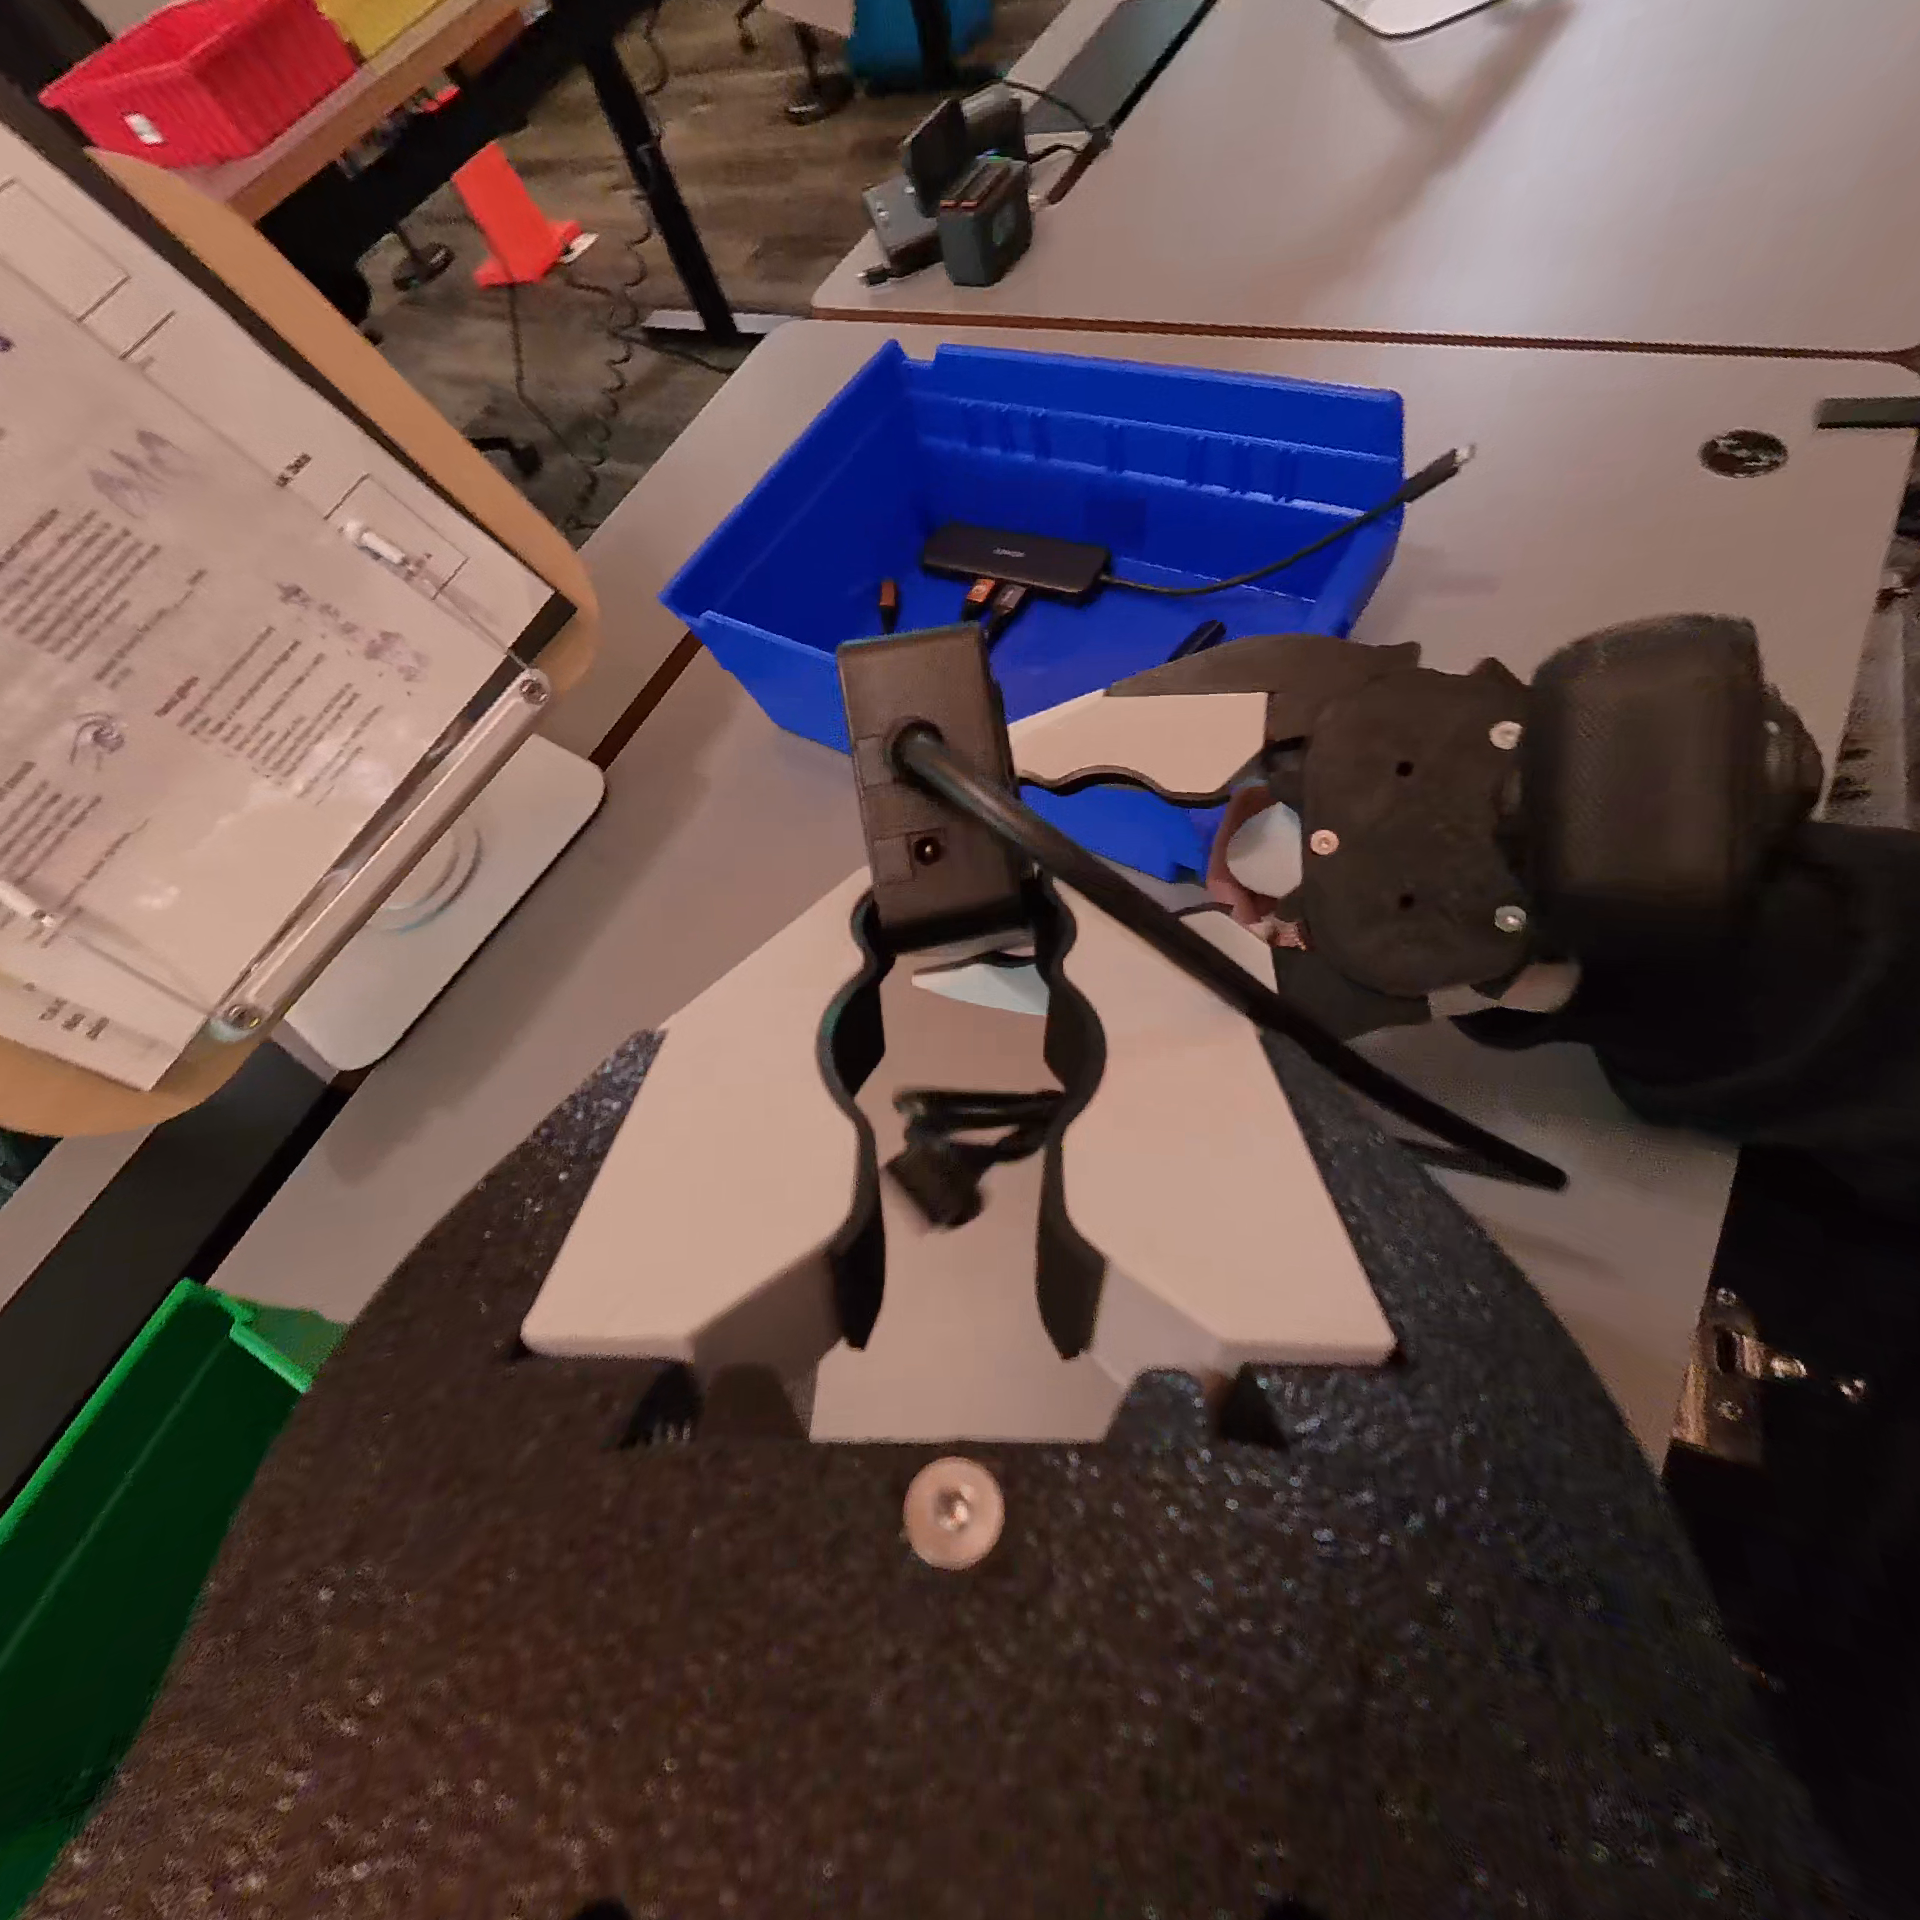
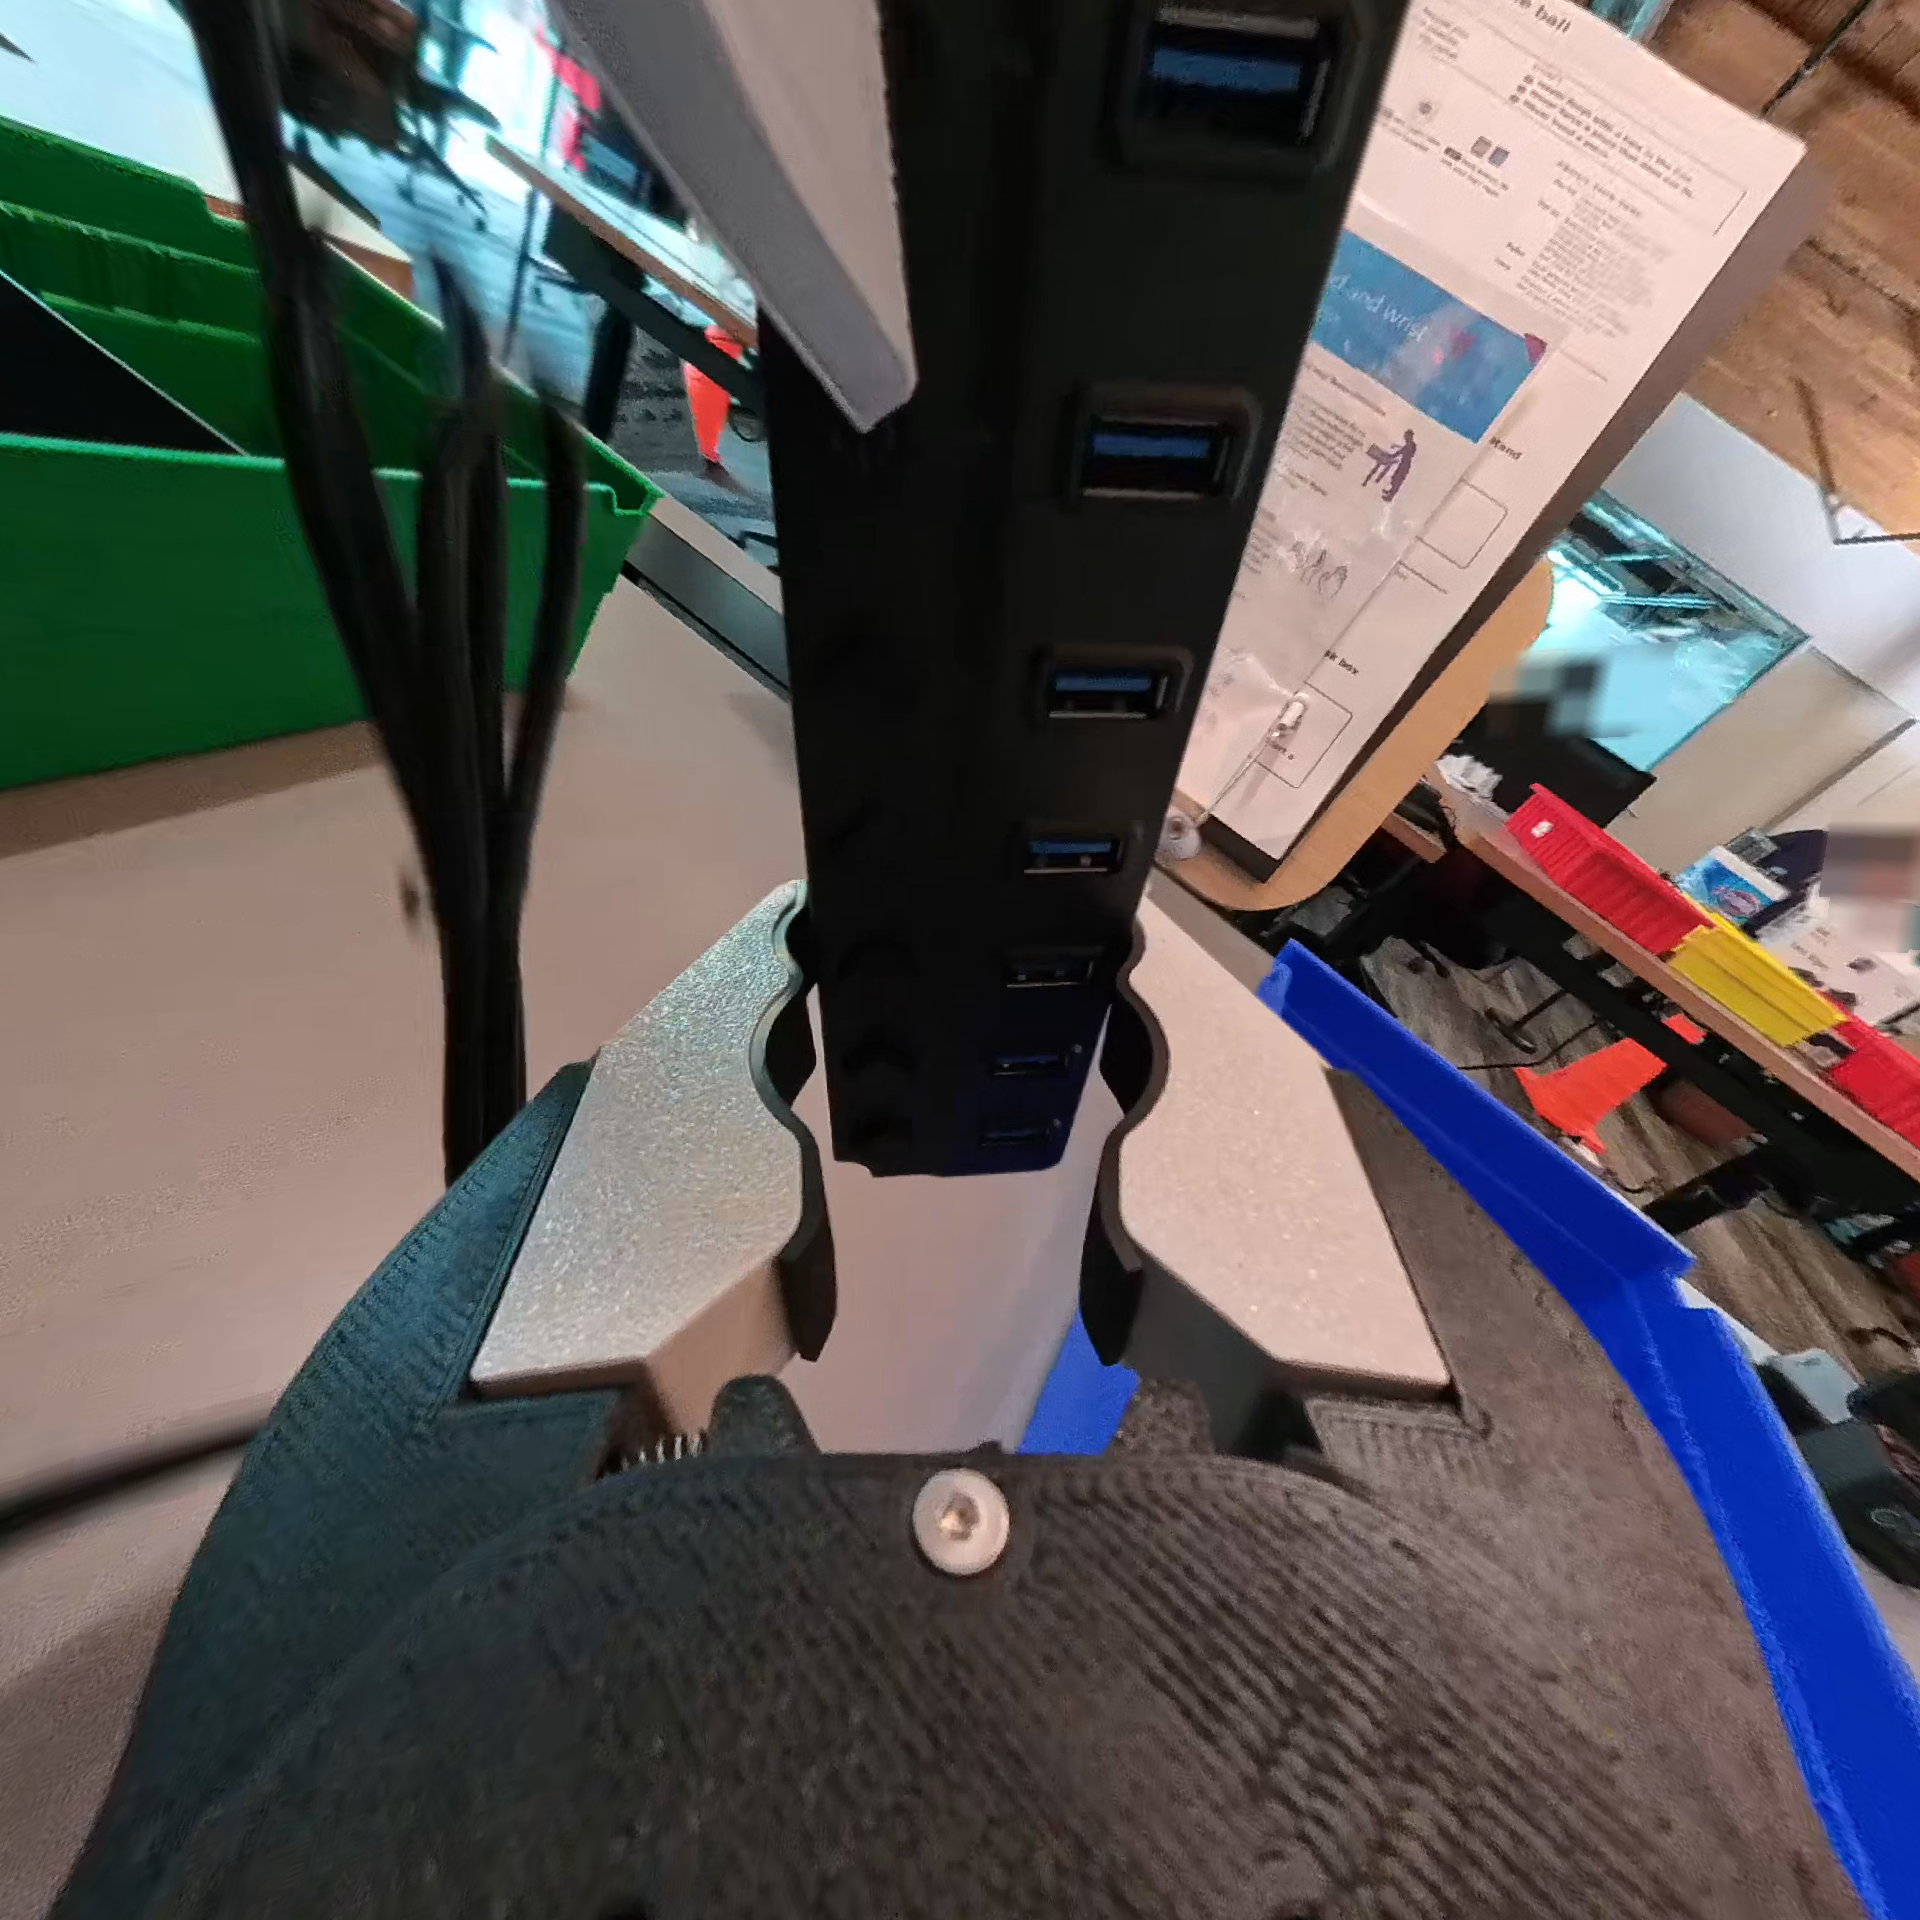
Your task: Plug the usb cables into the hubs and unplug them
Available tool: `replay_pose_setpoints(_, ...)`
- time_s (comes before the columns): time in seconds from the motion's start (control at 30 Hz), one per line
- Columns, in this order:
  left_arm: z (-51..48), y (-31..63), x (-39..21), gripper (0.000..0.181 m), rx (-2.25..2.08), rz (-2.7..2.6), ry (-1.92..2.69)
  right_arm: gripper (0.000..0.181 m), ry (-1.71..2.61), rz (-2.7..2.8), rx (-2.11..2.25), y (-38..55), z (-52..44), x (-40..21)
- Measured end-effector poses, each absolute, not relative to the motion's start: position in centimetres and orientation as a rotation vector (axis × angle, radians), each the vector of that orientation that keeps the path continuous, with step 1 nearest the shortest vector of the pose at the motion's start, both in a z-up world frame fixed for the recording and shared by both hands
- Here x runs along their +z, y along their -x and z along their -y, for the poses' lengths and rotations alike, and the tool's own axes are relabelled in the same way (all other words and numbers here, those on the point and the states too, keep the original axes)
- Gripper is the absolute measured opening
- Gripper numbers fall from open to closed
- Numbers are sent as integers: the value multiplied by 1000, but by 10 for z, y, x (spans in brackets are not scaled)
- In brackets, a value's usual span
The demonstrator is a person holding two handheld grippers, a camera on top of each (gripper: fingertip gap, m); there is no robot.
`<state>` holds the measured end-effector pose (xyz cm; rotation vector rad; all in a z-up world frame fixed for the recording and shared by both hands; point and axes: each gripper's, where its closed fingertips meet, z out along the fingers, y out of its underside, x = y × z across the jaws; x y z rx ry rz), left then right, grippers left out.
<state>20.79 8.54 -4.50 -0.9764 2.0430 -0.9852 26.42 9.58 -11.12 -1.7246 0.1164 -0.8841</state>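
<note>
Both the left gripper (image 1: 951, 925) and right gripper (image 2: 961, 997) clamp the hub (image 2: 977, 623); every visible port empty, plugging not begun

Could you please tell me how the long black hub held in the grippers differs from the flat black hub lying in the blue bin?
The long black multi-port hub is held off the table, ports empty; the flat black hub lies in the blue plastic bin with plugs attached. The long one is thicker. Both have black cables.
</note>
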Motion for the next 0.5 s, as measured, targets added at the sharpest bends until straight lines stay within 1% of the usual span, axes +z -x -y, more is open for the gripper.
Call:
replay_pose_setpoints(0.1, -87, -205, -44, 22, -1030, -2108, 877, 52, 1725, -60, -745, -254, -103, -115)
replay_pose_setpoints(0.2, -94, -192, -45, 21, -1057, -2243, 685, 55, 1728, 101, -497, -231, -104, -114)
replay_pose_setpoints(0.27, -92, -175, -42, 21, -1120, -2349, 457, 80, 1677, 227, -249, -203, -98, -109)
replay_pose_setpoints(0.3, -89, -163, -40, 21, -1161, -2403, 324, 85, 1641, 257, -120, -190, -93, -103)
replay_pose_setpoints(0.4, -84, -145, -30, 21, -1242, -2467, 122, 84, 1513, 243, 116, -171, -83, -79)
replay_pose_setpoints(0.5, -82, -144, -29, 21, -1190, -2528, 73, 67, 1486, 298, 121, -157, -86, -73)
